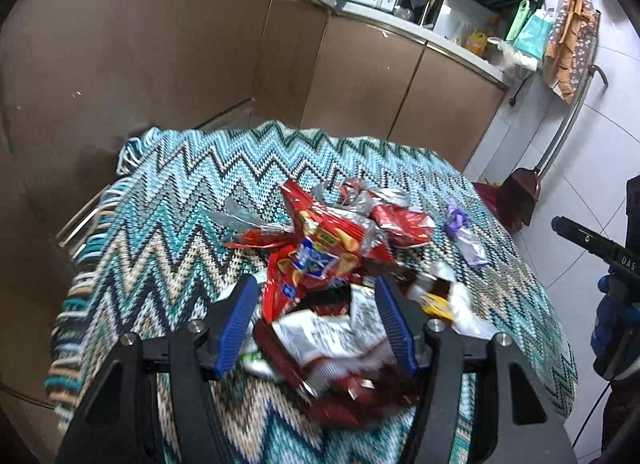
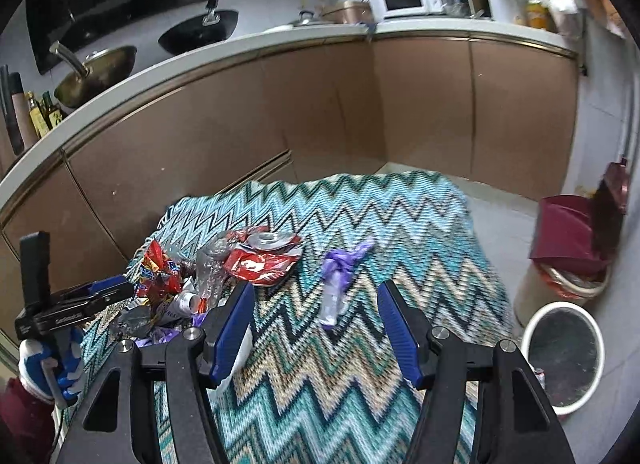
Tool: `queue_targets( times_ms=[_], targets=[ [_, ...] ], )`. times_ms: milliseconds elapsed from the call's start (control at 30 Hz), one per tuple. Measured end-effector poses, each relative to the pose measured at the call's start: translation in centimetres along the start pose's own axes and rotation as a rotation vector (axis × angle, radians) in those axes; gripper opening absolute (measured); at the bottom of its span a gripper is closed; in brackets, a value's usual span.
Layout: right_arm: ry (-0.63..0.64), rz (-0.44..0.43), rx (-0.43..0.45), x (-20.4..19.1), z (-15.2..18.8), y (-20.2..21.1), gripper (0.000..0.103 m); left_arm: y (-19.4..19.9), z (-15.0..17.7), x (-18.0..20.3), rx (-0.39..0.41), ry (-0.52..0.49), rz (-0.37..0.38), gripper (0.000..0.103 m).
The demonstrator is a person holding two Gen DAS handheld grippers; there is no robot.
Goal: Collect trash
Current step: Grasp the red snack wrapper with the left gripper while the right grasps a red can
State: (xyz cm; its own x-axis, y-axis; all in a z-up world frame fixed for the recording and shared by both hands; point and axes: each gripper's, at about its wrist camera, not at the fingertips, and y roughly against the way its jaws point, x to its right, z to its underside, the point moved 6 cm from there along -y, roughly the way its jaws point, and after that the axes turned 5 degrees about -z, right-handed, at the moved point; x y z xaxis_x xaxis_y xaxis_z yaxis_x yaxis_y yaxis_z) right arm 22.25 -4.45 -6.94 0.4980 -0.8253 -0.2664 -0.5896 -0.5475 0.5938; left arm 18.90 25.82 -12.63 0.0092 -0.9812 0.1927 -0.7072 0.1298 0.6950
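Spread wide on both: left gripper (image 1: 316, 304) straddling red snack wrappers (image 1: 320, 248) mid-table, right gripper (image 2: 316, 308) empty near purple wrapper (image 2: 338, 276). Wrapper print blurred, unreadable; "DAS" legible on right gripper's body.

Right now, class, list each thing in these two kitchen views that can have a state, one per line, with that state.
left gripper: open, over the wrapper pile
right gripper: open, nothing between the pads
red snack wrapper: crumpled, torn open
drink can: crushed flat
purple wrapper: twisted, lying alone on the cloth
white bin: uncovered
cabinet doors: shut
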Motion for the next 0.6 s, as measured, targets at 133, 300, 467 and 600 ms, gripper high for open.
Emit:
queue_targets(
  times_ms=[133, 300, 467, 600],
  targets=[
    [0.02, -0.031, -0.043, -0.5, -0.3, -3.6, 0.062, -1.8, -0.2, -0.2, -0.031, -0.021, 0.006, 0.035],
    [0.02, -0.077, -0.094, -0.9, -0.6, -7.4, 0.063, -3.4, 0.3, -0.4, -0.063, -0.032, 0.012, 0.011],
    [-0.001, -0.12, -0.156, -0.9, -0.4, -11.2, 0.066, -3.2, 0.0, -1.1, -0.036, 0.012, 0.039, 0.005],
    [-0.046, -0.154, -0.199, -0.6, -0.3, -14.0, 0.067, -2.5, -0.2, -1.5, -0.009, 0.034, 0.052, 0.005]
  ],
)
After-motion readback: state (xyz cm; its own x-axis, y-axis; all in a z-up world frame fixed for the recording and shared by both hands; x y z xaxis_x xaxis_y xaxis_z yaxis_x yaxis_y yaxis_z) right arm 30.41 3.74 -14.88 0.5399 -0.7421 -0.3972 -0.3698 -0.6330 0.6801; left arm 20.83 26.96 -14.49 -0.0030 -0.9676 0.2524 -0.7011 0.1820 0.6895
